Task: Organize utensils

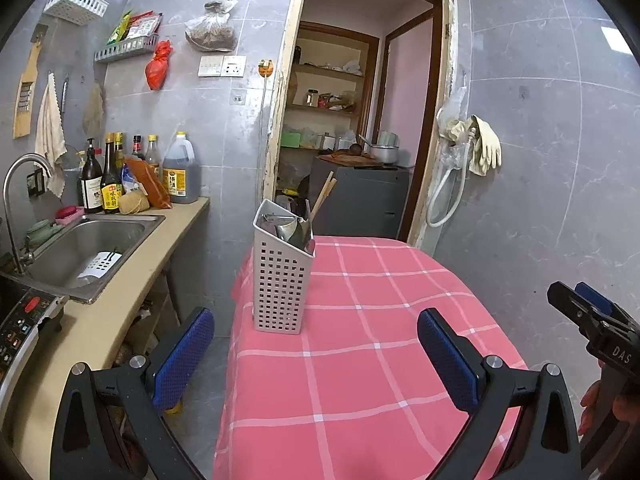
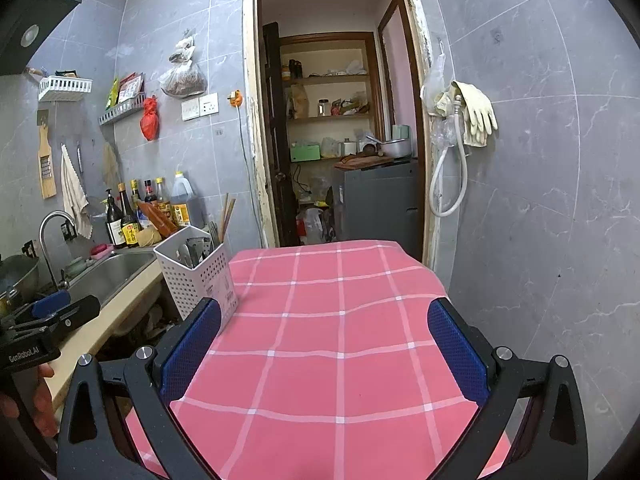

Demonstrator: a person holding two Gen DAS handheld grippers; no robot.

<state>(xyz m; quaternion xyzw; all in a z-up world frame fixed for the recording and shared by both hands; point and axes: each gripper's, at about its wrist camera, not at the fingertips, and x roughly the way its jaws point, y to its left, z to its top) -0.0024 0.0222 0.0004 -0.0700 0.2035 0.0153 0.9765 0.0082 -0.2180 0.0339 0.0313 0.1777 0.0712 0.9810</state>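
Grey-tiled kitchen, table with pink checked cloth [image 1: 360,360].

Left wrist view: left gripper [image 1: 316,360] jaws wide apart, empty. One white perforated utensil holder [image 1: 280,280] stands upright ahead, between the jaws, holding metal utensils and chopsticks [image 1: 324,194]; exact count unclear.

Right wrist view: right gripper [image 2: 324,356] wide open, empty; holder [image 2: 200,276] ahead-left, beyond the left finger. No loose utensils on cloth, so the task looks finished, or the next utensil must be found.

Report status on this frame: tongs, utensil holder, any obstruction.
Left tongs open, empty. Right tongs open, empty. Utensil holder upright near tablecloth edge, utensils inside. Nothing in the way.
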